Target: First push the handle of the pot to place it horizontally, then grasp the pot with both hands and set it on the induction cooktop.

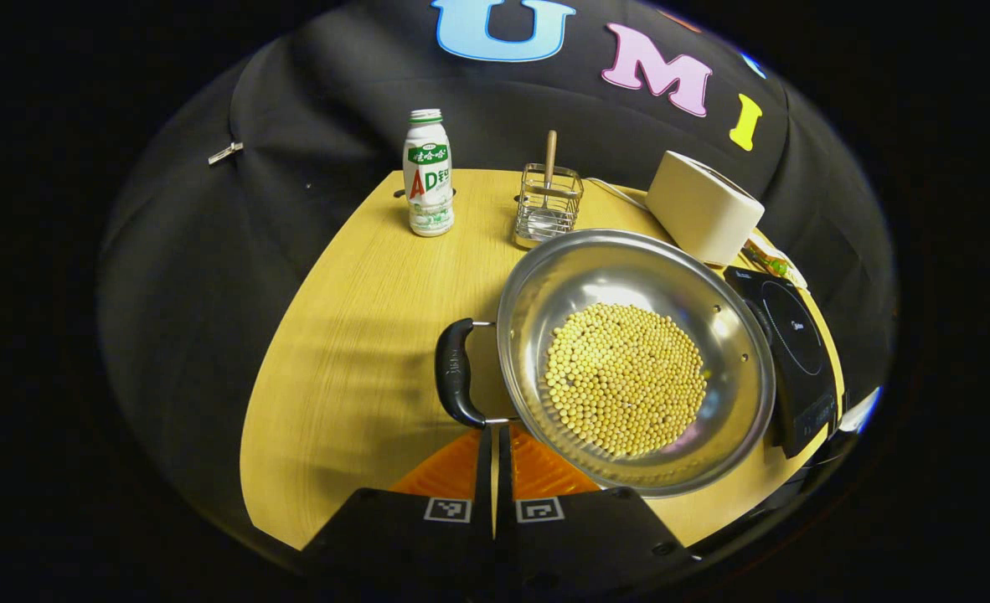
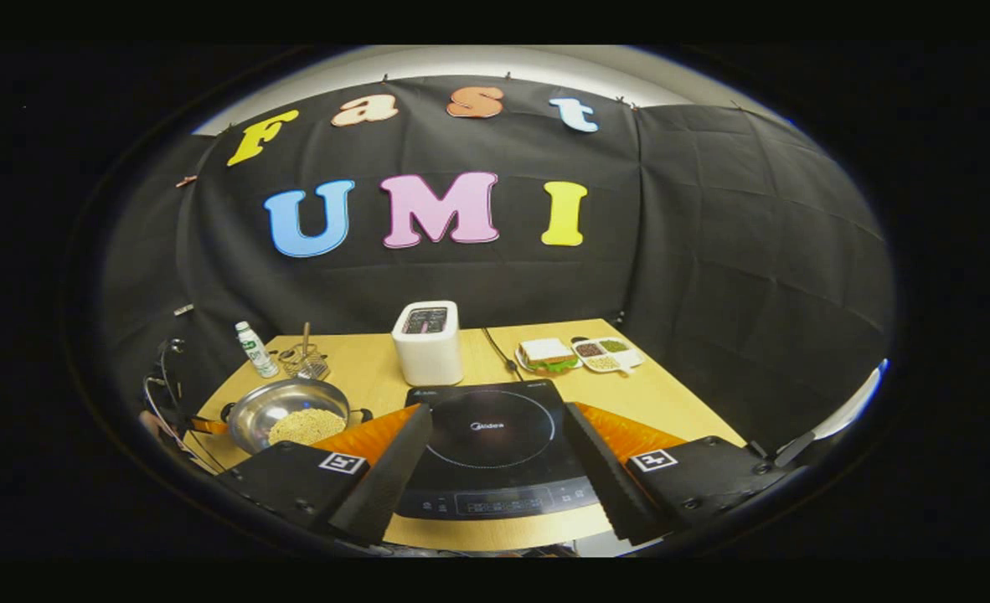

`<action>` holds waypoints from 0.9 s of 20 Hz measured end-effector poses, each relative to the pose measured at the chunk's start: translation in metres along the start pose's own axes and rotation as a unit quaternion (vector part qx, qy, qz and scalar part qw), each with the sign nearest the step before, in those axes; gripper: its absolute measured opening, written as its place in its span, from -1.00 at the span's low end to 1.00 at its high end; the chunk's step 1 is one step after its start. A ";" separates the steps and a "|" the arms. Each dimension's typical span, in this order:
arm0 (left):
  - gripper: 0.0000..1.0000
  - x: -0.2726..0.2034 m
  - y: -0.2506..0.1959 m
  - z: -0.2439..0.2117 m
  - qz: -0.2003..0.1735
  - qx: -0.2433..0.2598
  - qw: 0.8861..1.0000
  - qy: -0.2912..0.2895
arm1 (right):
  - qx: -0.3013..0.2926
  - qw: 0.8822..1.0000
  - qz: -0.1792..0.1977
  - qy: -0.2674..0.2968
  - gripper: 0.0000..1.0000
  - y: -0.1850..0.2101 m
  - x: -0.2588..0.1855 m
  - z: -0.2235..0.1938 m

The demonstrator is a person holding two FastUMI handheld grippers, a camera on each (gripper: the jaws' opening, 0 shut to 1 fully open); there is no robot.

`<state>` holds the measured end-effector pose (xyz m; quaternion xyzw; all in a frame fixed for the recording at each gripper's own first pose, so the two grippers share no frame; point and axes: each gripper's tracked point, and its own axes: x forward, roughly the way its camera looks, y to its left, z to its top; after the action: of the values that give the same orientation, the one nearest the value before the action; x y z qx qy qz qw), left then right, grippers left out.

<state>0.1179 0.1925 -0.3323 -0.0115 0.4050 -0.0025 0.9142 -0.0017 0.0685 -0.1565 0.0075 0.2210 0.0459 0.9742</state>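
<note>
- Pale wood makes the tabletop [image 2: 671, 402], which carries everything; its far edge meets the black cloth wall.
- The induction cooktop [image 2: 495, 448], black and flat, lies at the near edge in the right gripper view; in the left gripper view it sits just beside the pot's right rim, whether touching I cannot tell.
- The pot [image 1: 637, 360], shiny steel, stands toward the tabletop's near left part, left of the cooktop; it holds a heap of yellow beans [image 1: 625, 378]; its black handle [image 1: 456, 373] juts from its left rim, a smaller one showing on the opposite side in the right gripper view.
- The toaster [image 2: 428, 342], cream, stands upright just behind the cooktop.
- The right gripper [image 2: 495, 486] hangs over the cooktop's near edge, fingers spread wide, gripping nothing.
- The left gripper [image 1: 493, 444] has its fingers pressed nearly together, nothing between them, tips just below the handle's near end.
- The plate with a sandwich [image 2: 548, 355] and a divided dish [image 2: 605, 353] sit by the far right corner.
- The wire basket [image 1: 549, 213], with a wooden-handled utensil inside, stands near the far edge; the white bottle [image 1: 428, 174] stands upright to its left.
</note>
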 end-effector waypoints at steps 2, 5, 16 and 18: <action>-0.90 0.002 0.003 0.005 0.002 -0.003 1.000 0.001 | 0.014 0.999 0.016 0.025 0.96 0.012 0.003 -0.016; -0.89 -0.011 0.006 0.006 0.007 -0.005 1.000 -0.011 | 0.023 0.997 0.029 0.061 0.97 0.030 0.018 -0.038; 0.62 -0.058 0.030 0.065 0.030 -0.015 0.996 -0.085 | 0.035 0.981 0.133 0.139 0.98 0.141 0.105 -0.069; 0.92 -0.051 0.028 0.067 0.019 -0.021 0.996 -0.083 | 0.032 0.976 0.146 0.159 0.99 0.154 0.116 -0.080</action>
<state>0.1329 0.2229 -0.2497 -0.0231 0.3281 0.0241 0.9441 0.0547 0.2322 -0.2727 0.0630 0.3713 0.1810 0.9085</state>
